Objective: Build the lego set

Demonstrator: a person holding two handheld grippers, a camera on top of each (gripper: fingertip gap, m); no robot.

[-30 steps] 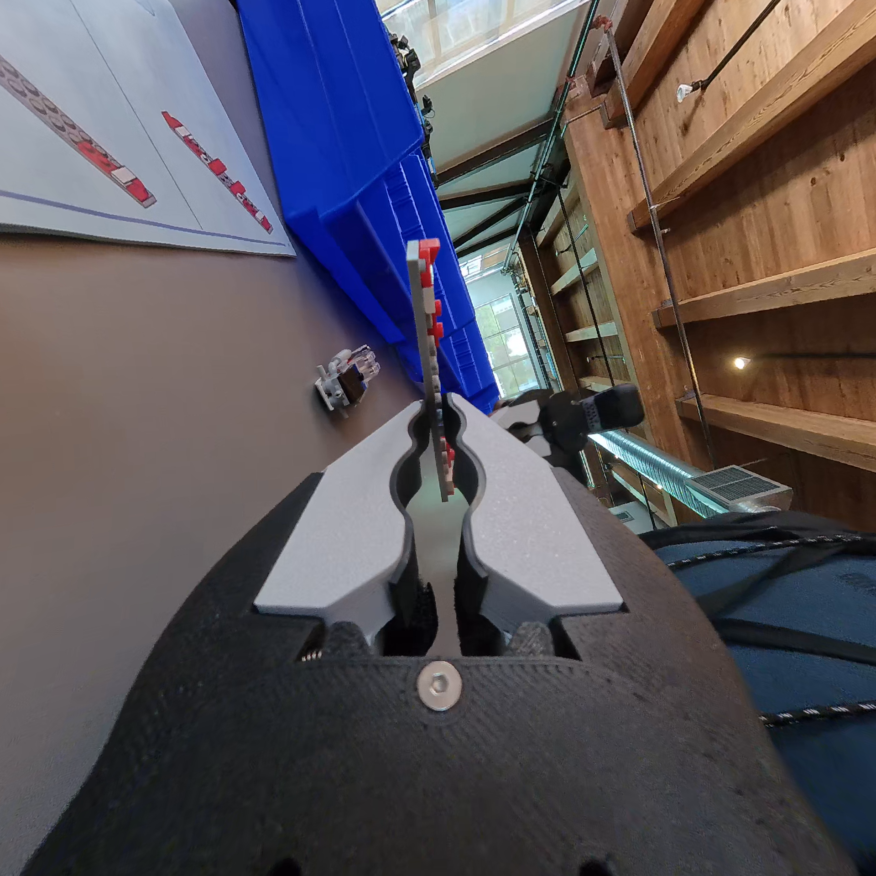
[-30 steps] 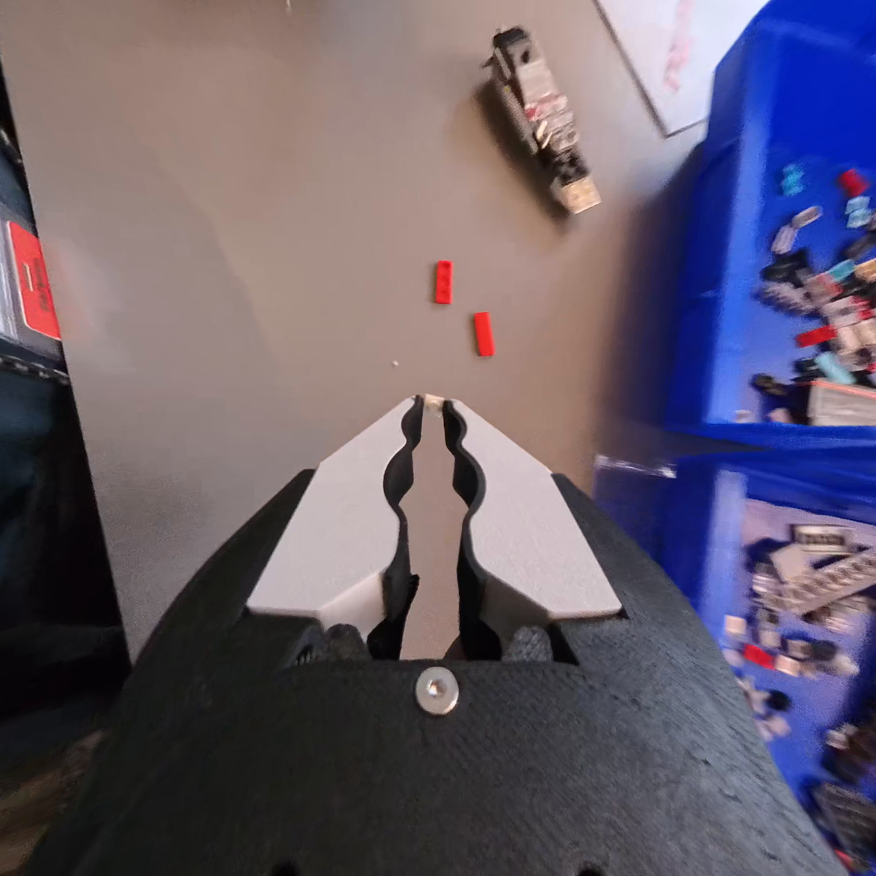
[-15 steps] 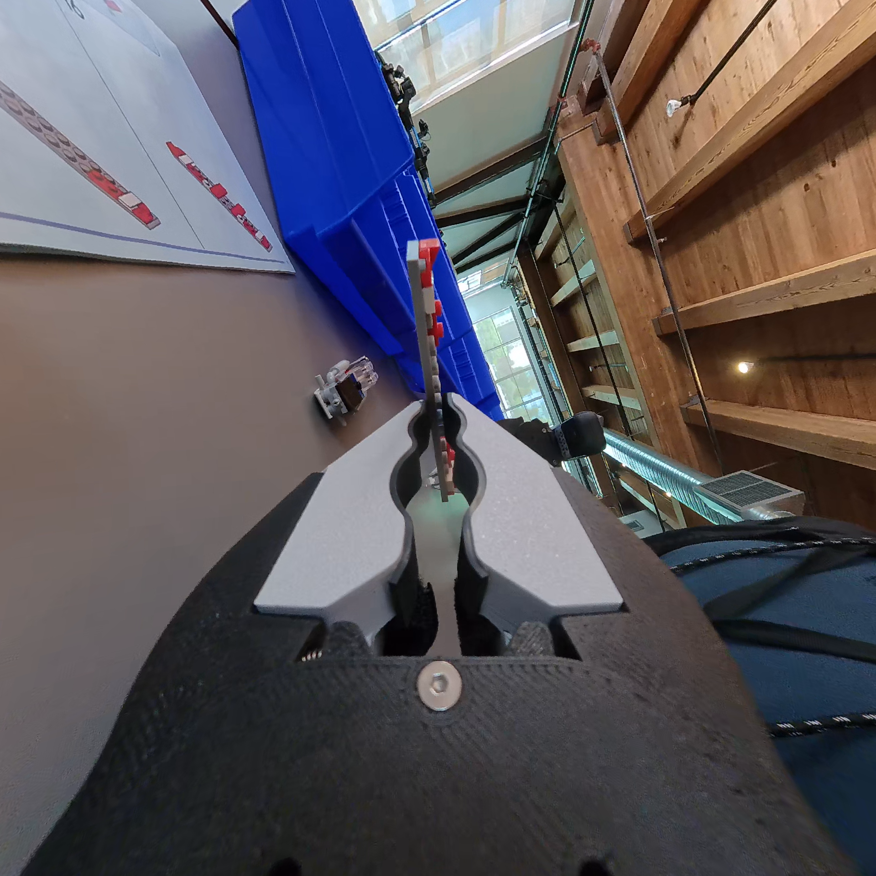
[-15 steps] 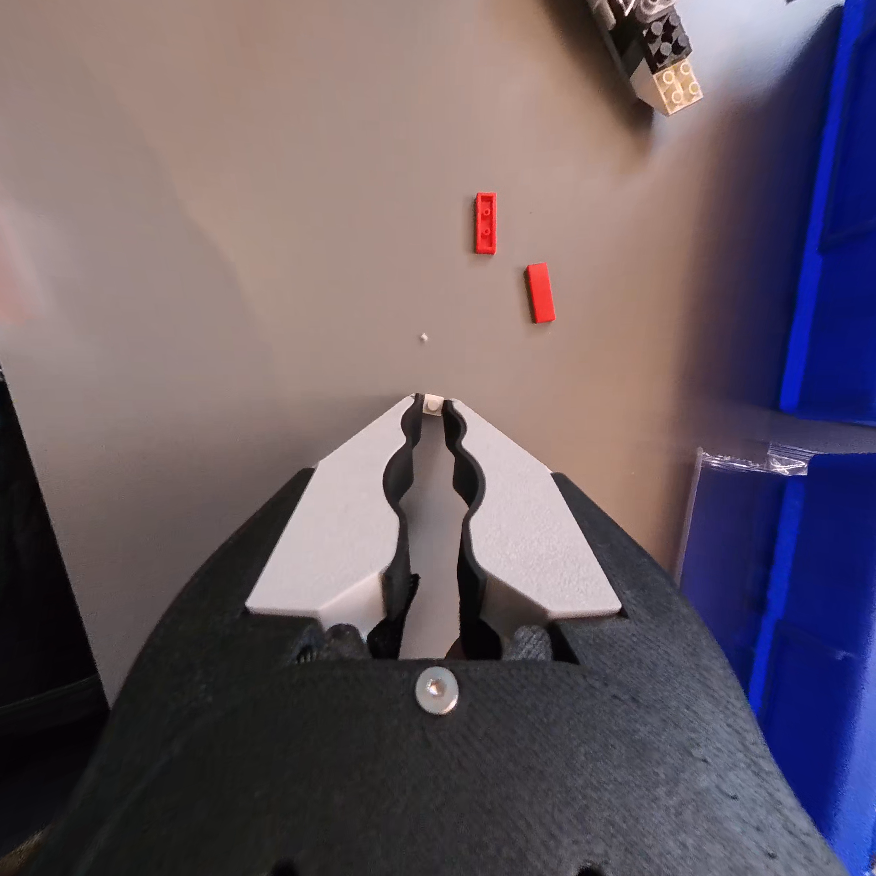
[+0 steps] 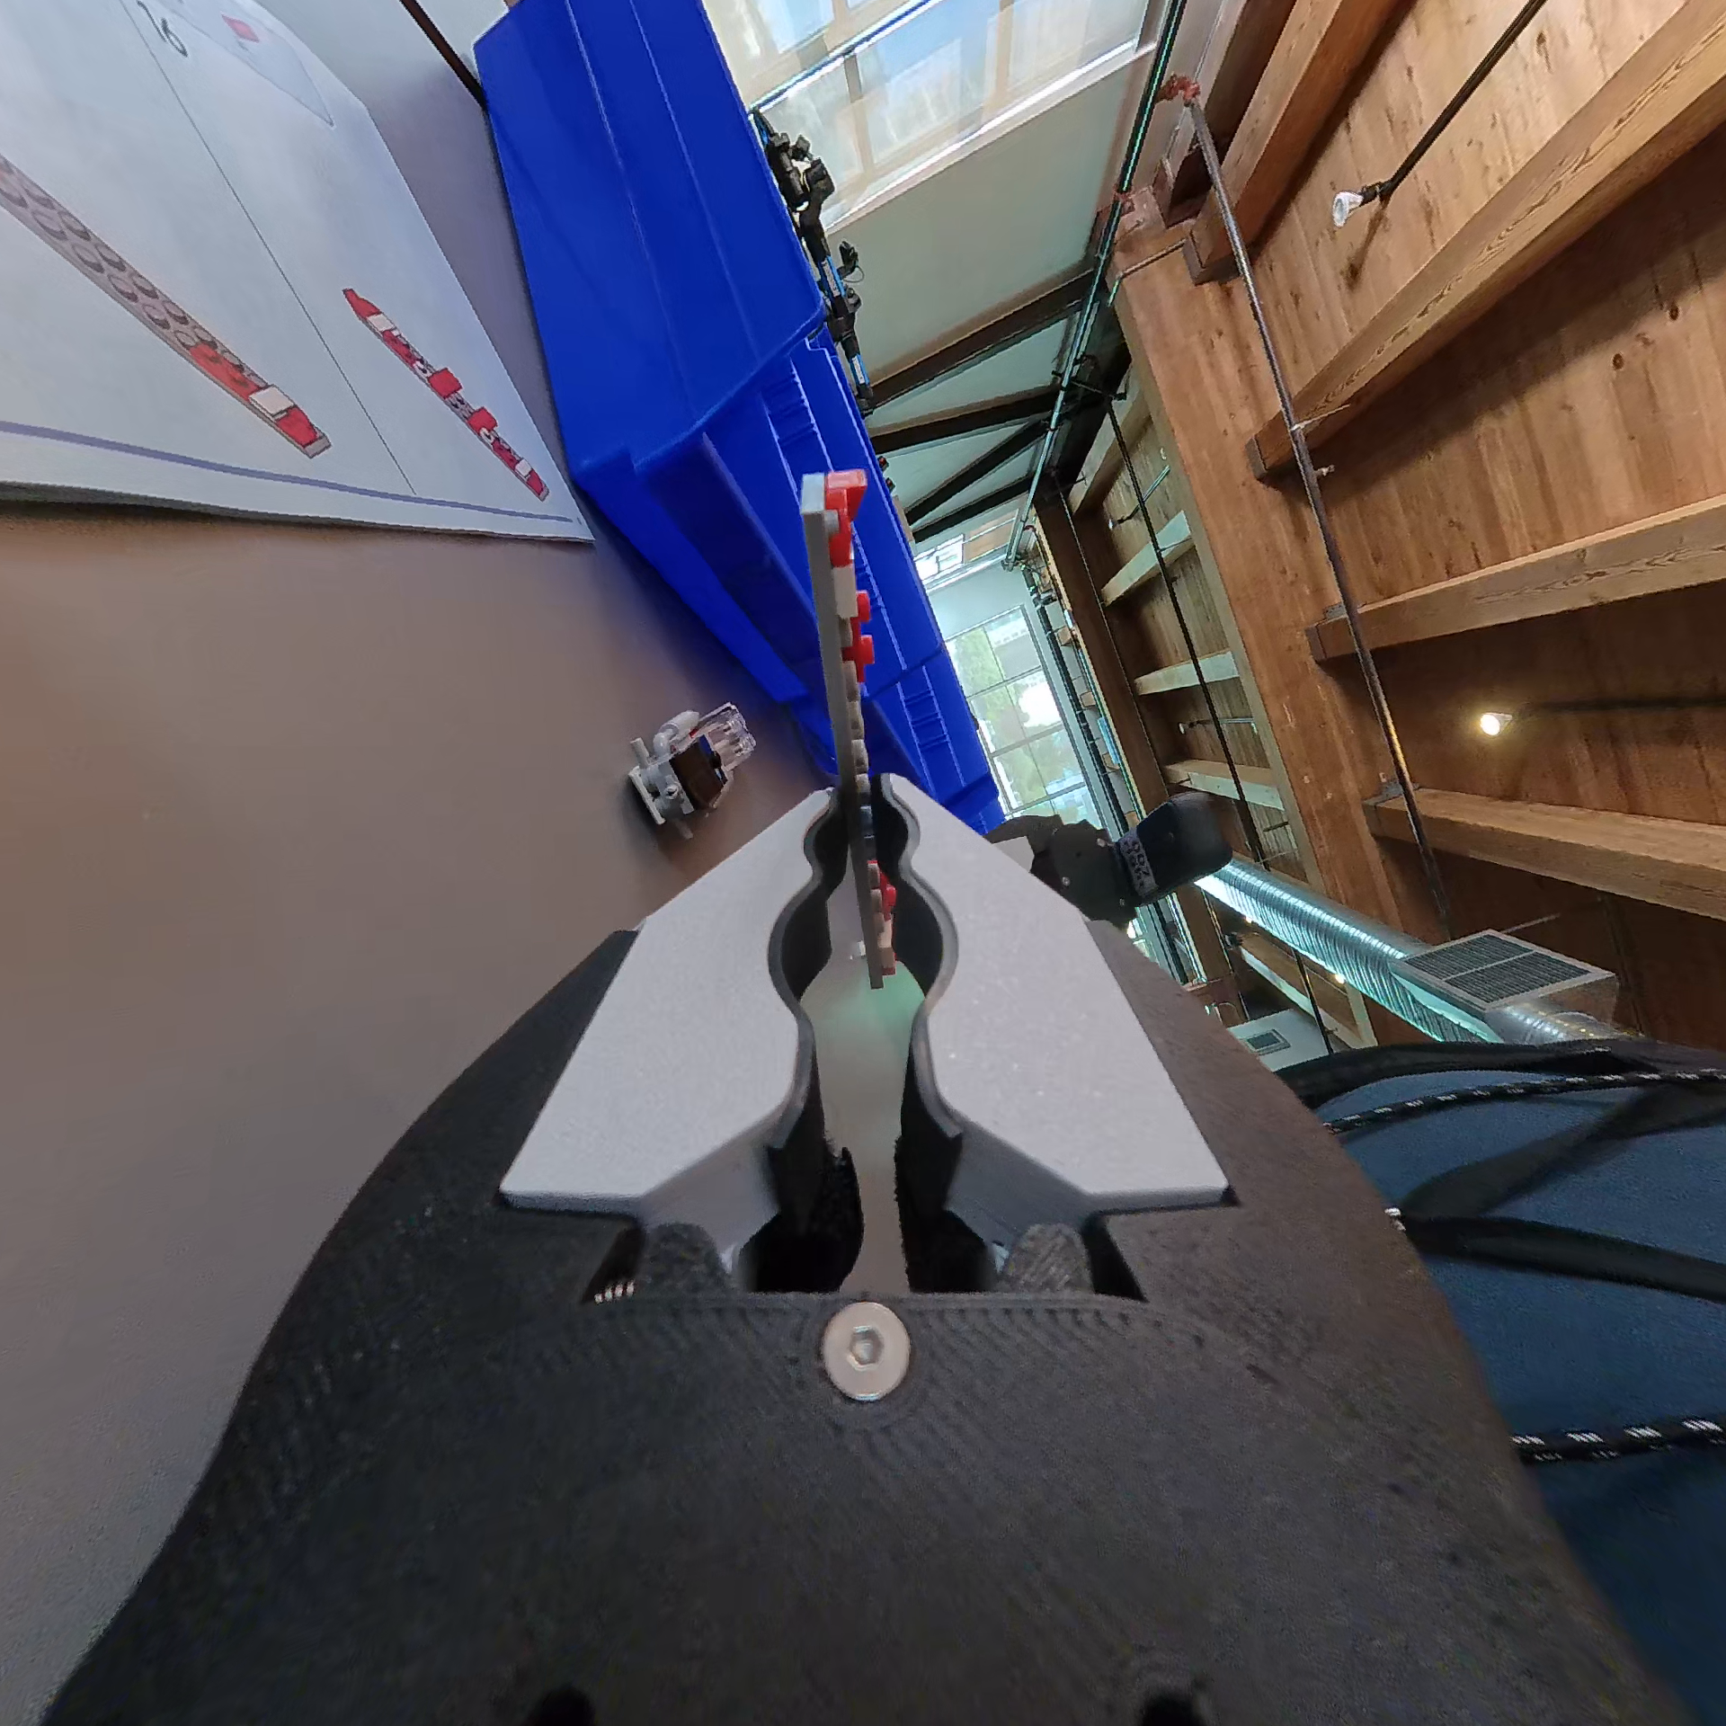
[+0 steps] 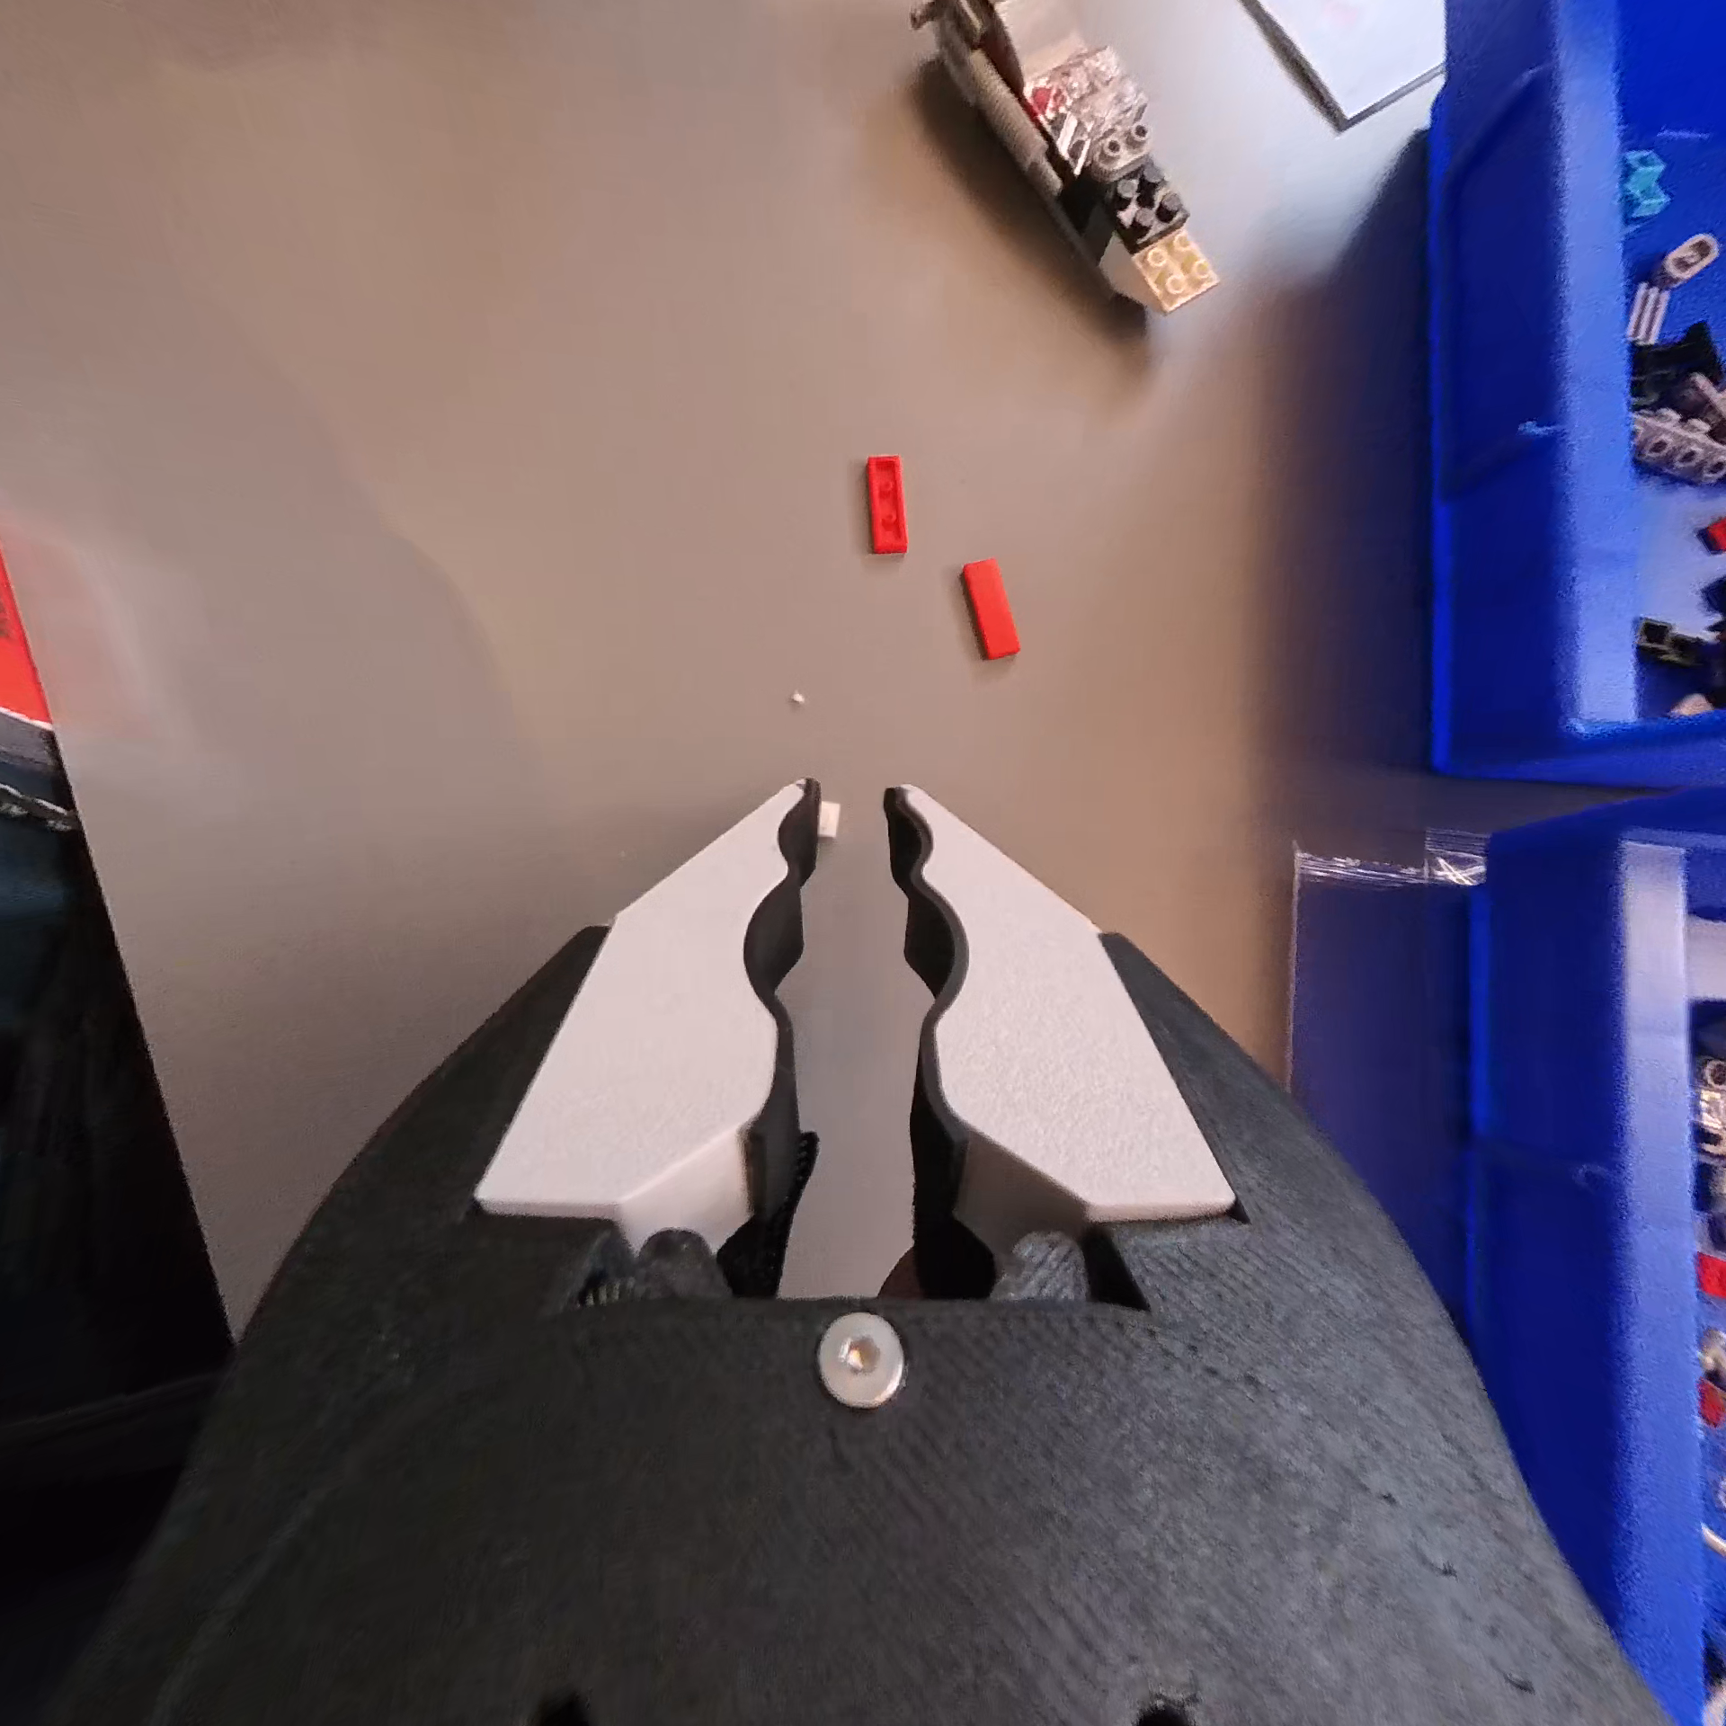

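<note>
My left gripper [image 5: 864,794] is shut on a long thin grey plate with red and white pieces on it [image 5: 841,644], held edge-on above the brown table [image 5: 280,841]. My right gripper [image 6: 848,794] is open a little above the table; a tiny white piece [image 6: 829,820] sits against its left fingertip. Two small red pieces [image 6: 885,504] [image 6: 990,609] lie on the table just ahead of it. A partly built grey, black and tan model [image 6: 1074,159] lies farther off, and also shows in the left wrist view [image 5: 691,761].
Blue bins [image 6: 1578,420] holding several loose pieces stand on the right of the right wrist view; they also line the table edge in the left wrist view [image 5: 672,280]. An open instruction booklet [image 5: 187,280] lies at top left. A clear plastic bag [image 6: 1382,897] lies by the bins. There is about 25 cm between the tips of the two grippers.
My right gripper has opened, and the white piece it pinched now sits against its left fingertip. The view shifted so the bins show again. My left gripper still holds the plate.
</note>
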